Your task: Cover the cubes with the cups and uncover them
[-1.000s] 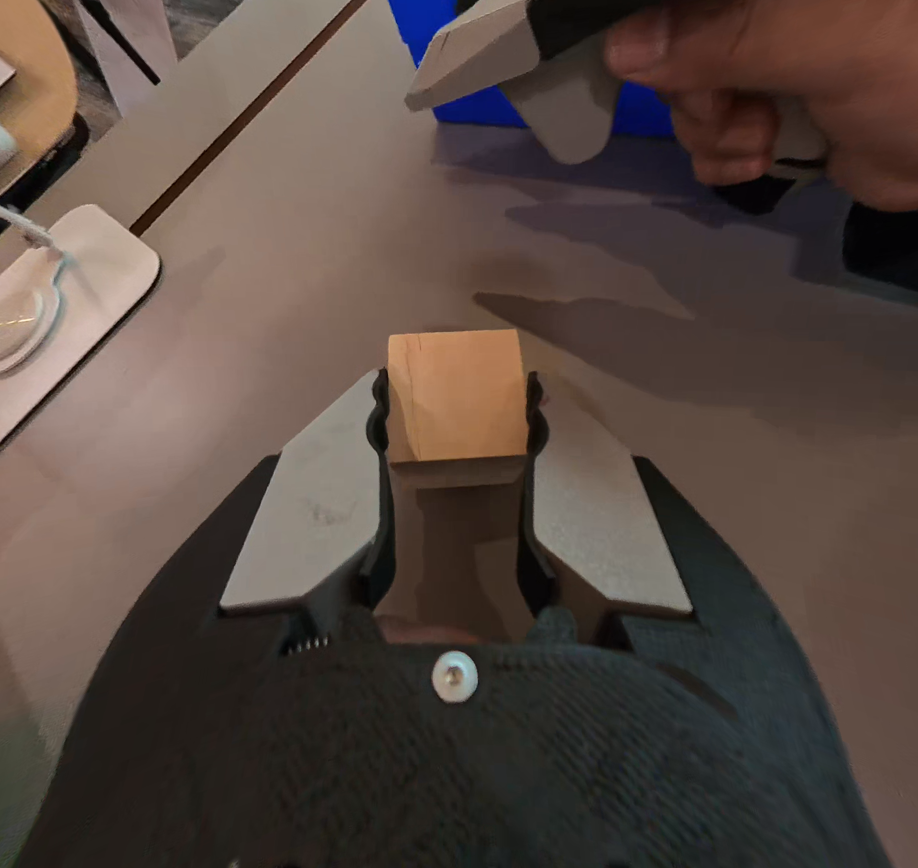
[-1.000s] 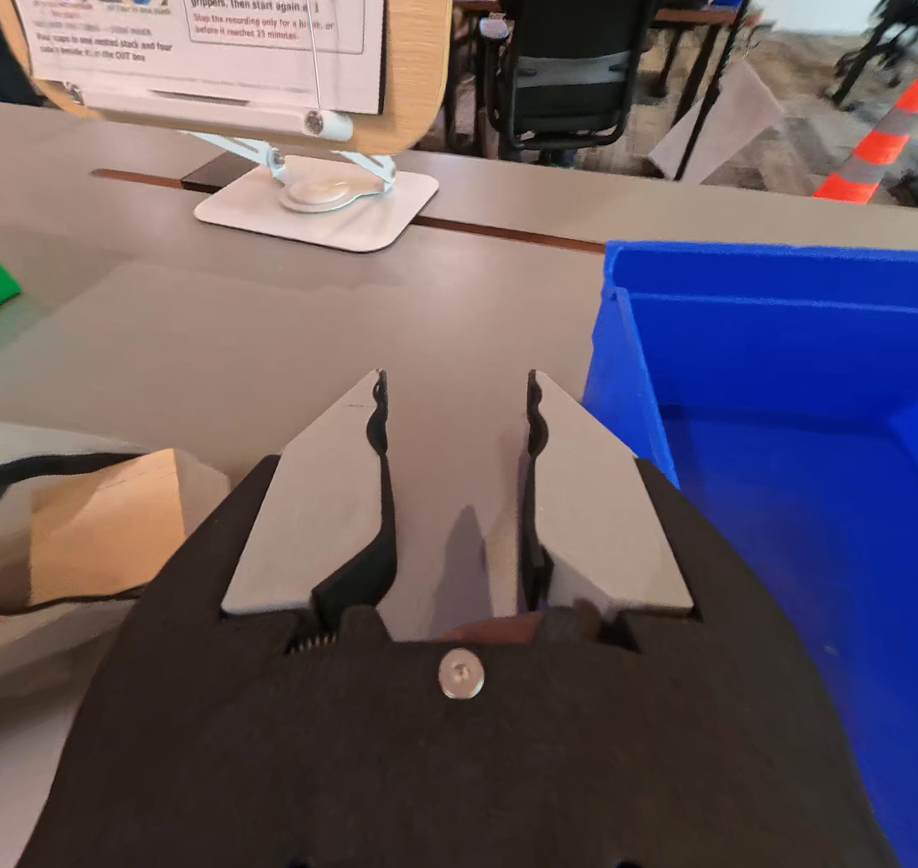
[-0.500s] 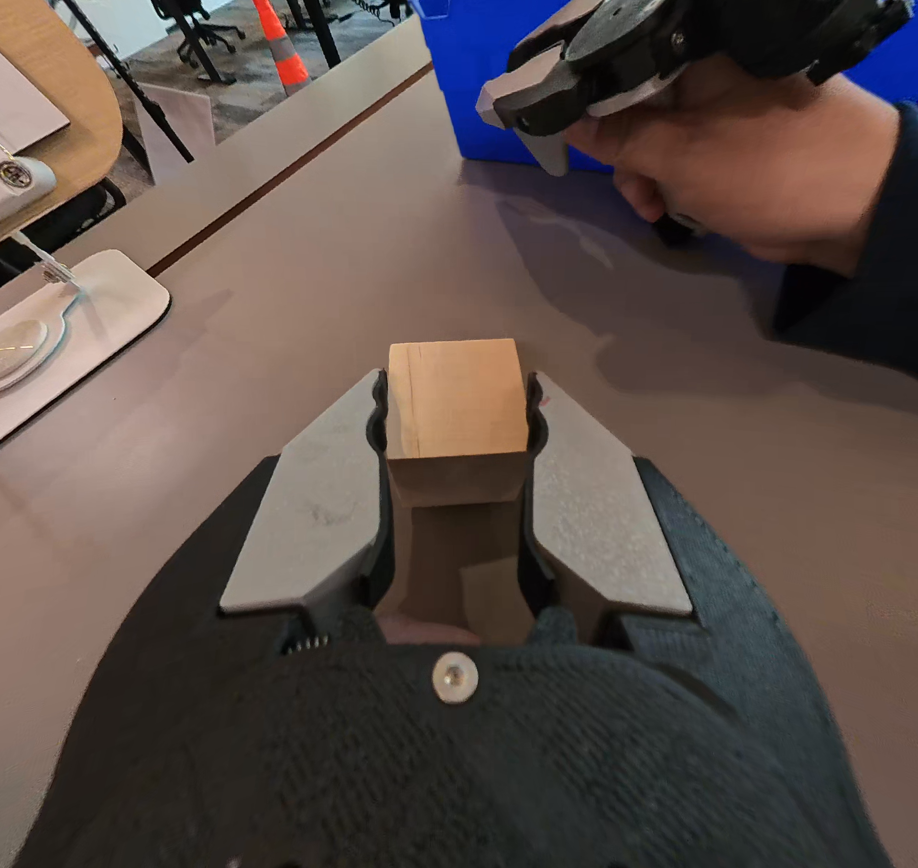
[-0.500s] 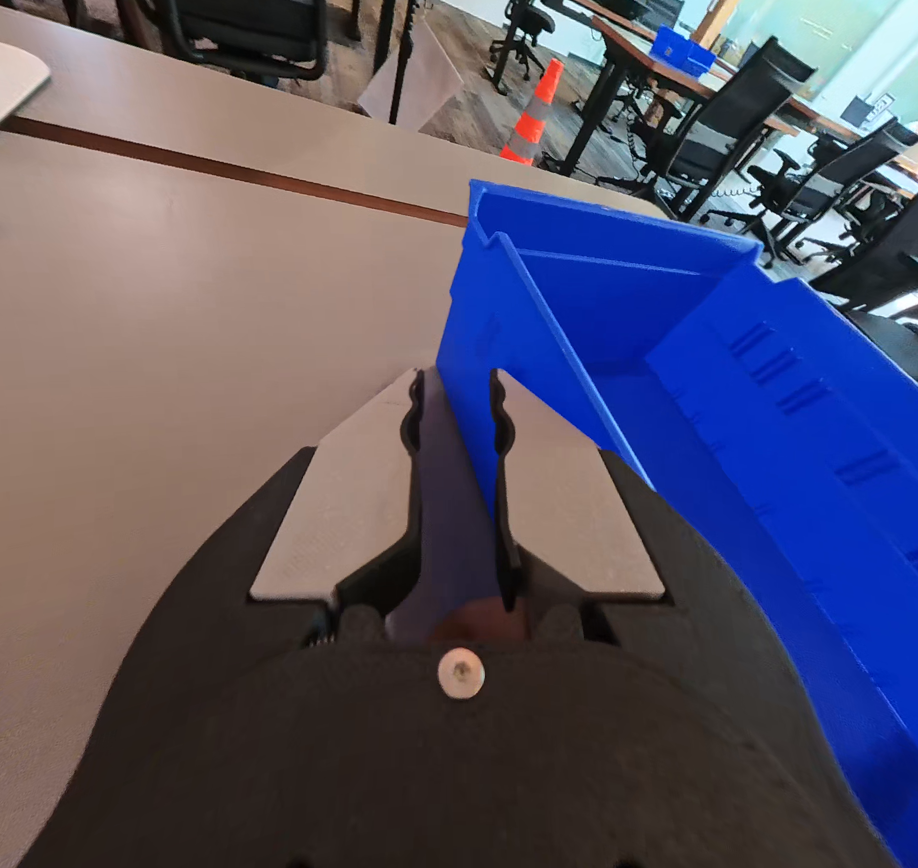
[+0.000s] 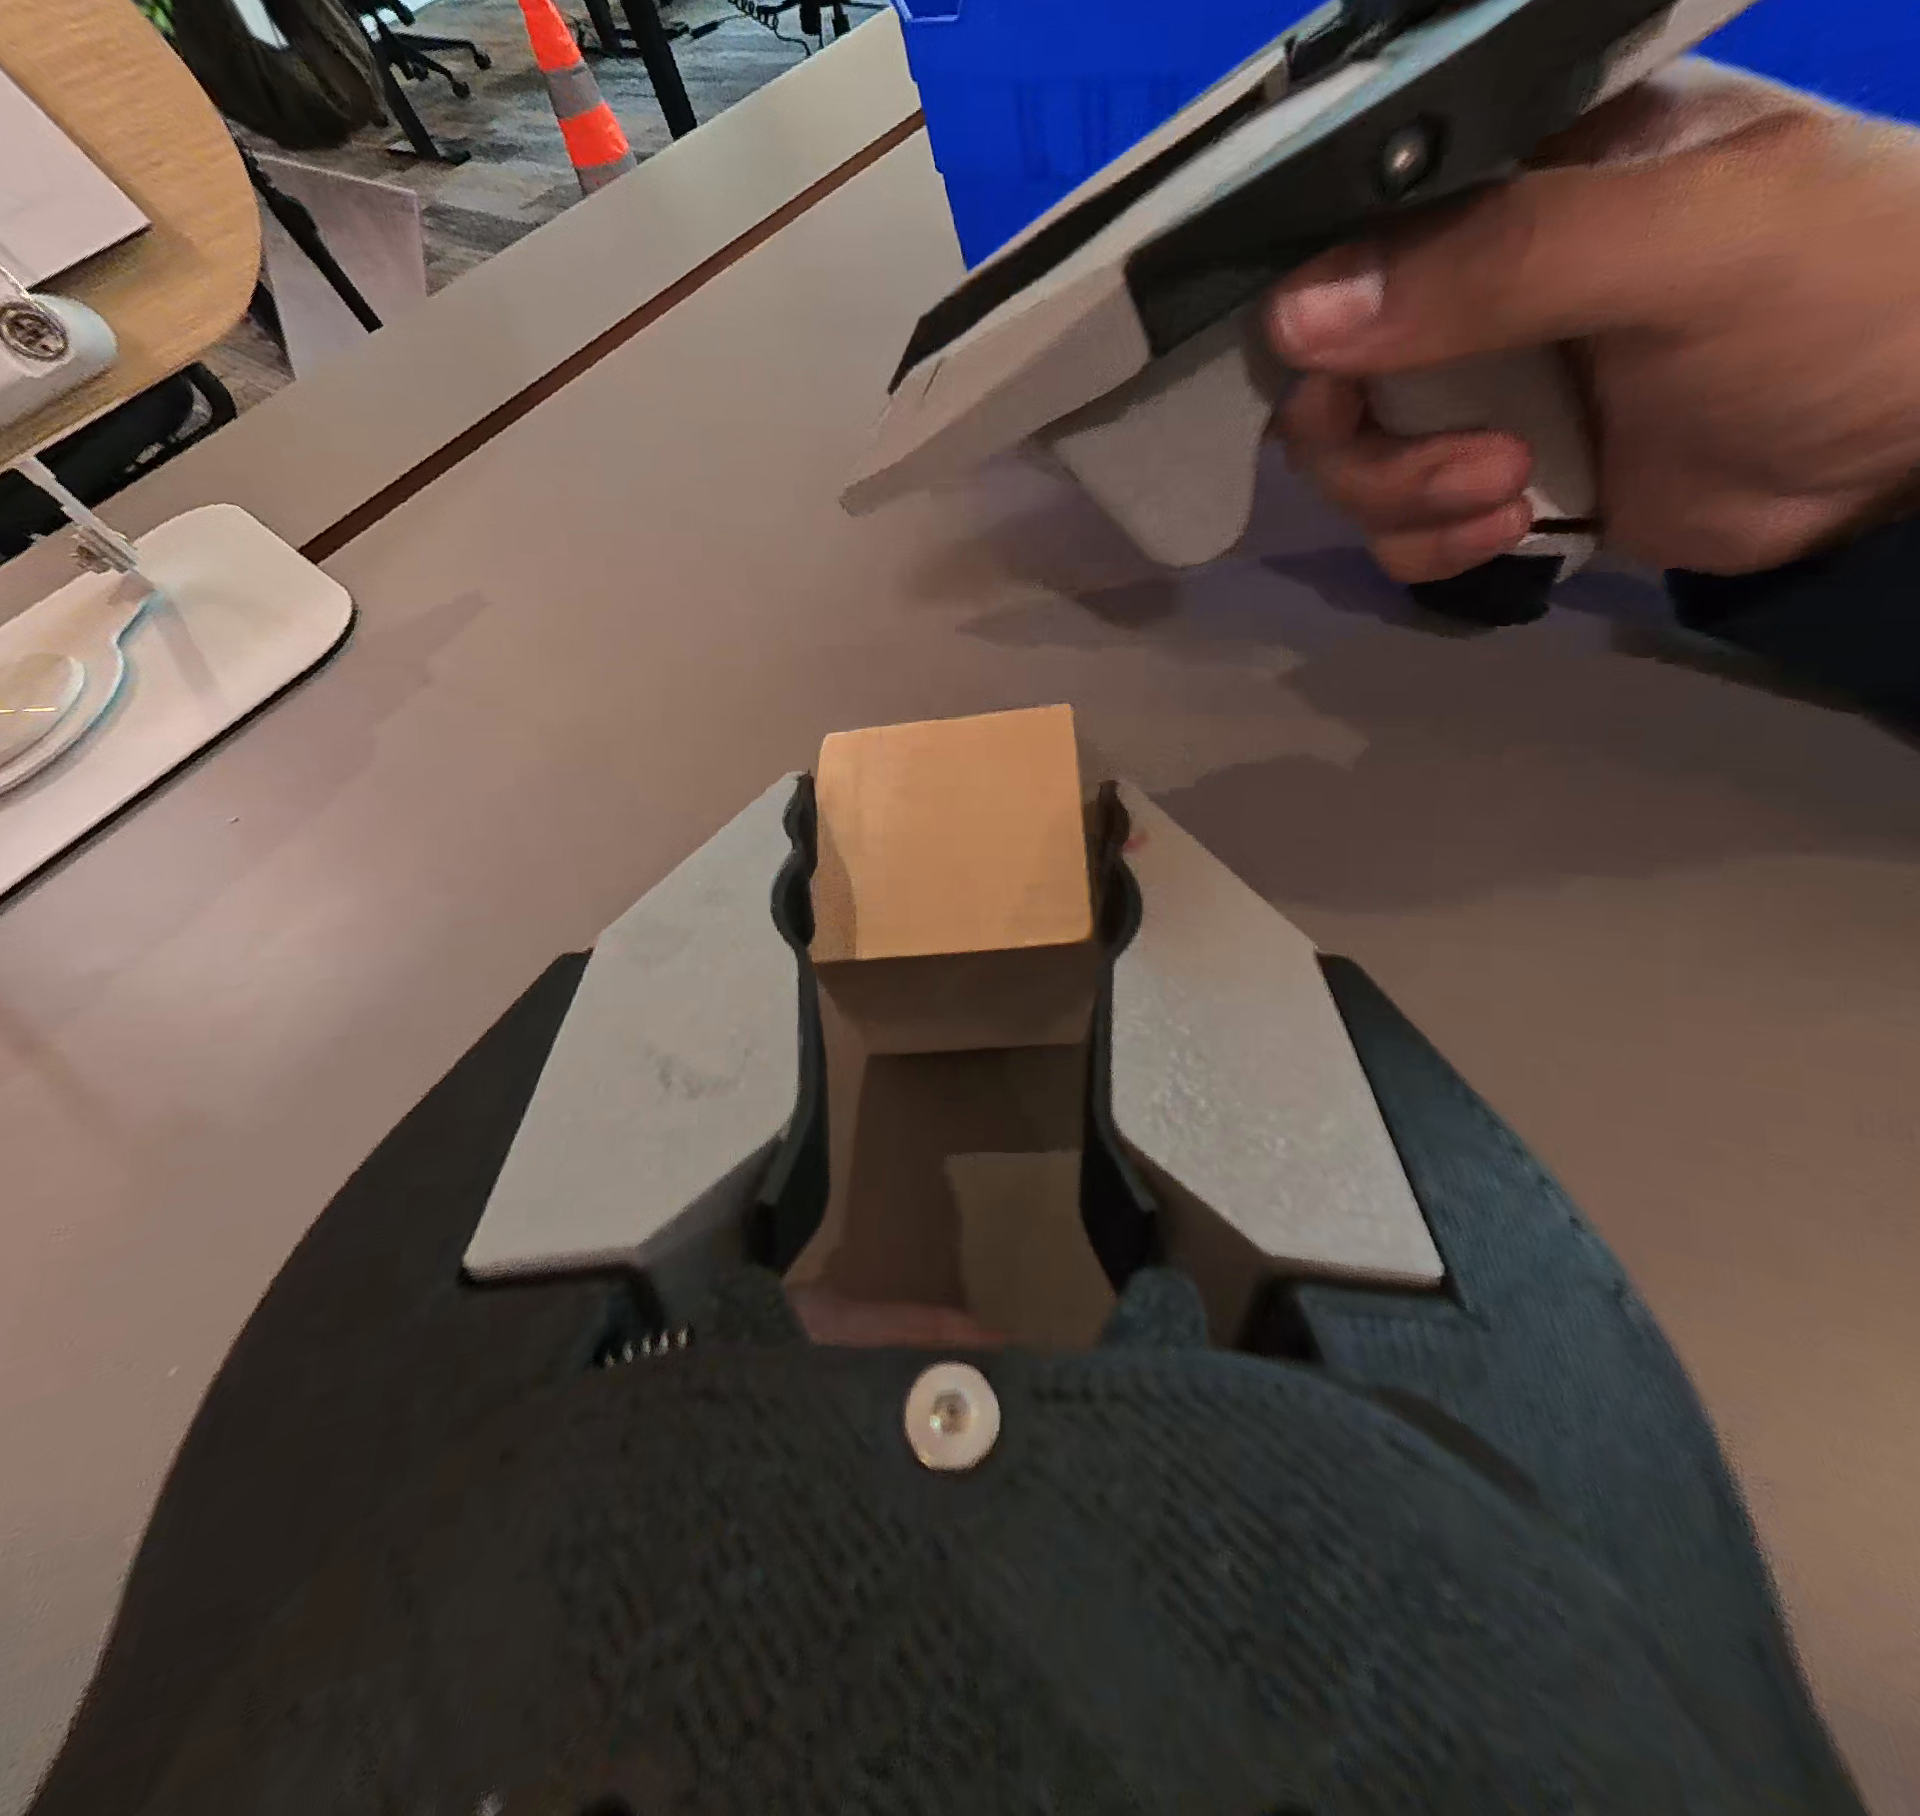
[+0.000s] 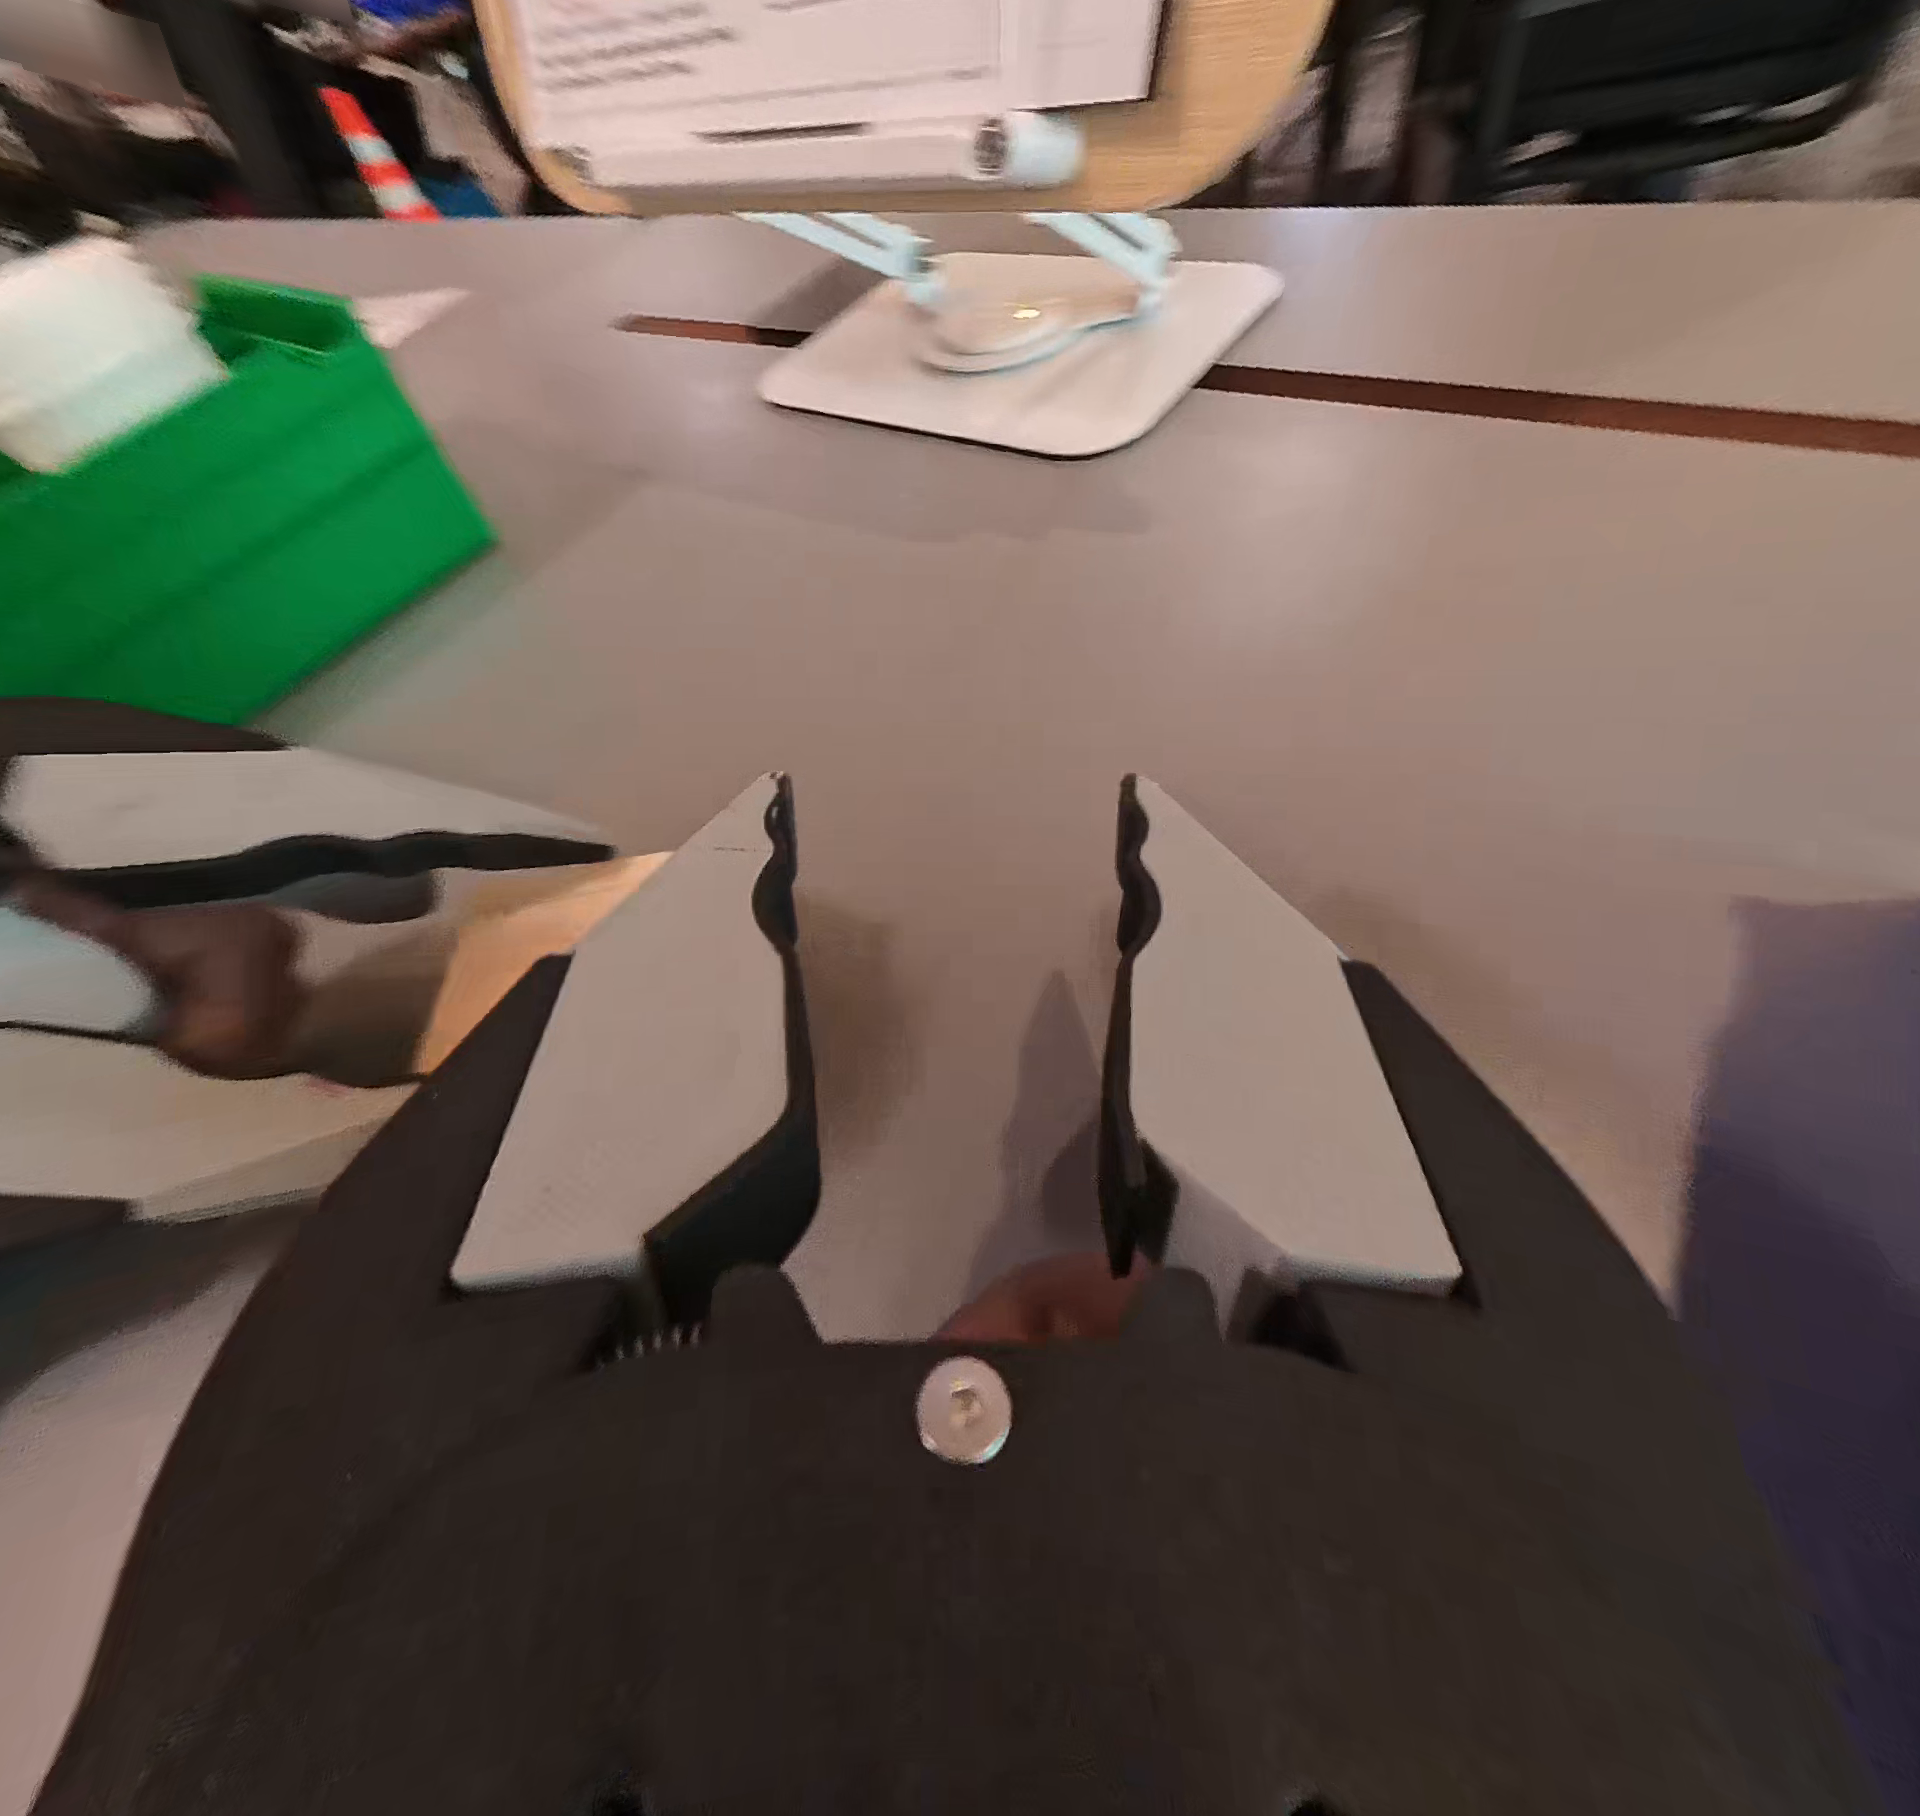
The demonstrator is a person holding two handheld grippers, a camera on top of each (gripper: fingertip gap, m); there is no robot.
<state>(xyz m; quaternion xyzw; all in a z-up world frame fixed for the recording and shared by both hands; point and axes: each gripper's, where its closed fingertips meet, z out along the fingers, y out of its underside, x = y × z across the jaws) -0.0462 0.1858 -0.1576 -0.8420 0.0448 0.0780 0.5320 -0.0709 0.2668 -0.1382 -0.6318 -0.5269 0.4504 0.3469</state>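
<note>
Cube [image 5: 951, 831] sits clamped between the left gripper's [image 5: 954, 867] pads, above the table [image 5: 623, 727]; right gripper [image 6: 954, 862] hangs with jaws apart and bare, near the blue bin [image 5: 1091, 73]

the cube's [image 5: 951, 831] underside and lower sides are hidden between the left gripper's fingers [image 5: 686, 1018]. the blue bin [image 5: 1091, 93] is cut off by the top edge, partly behind the right gripper [image 5: 1049, 436]. in the right wrist view, the green bin [image 6: 208, 540] and sign [image 6: 852, 10] are blurred and cropped; the white thing [image 6: 94, 364] in the bin cannot be identified.
</note>
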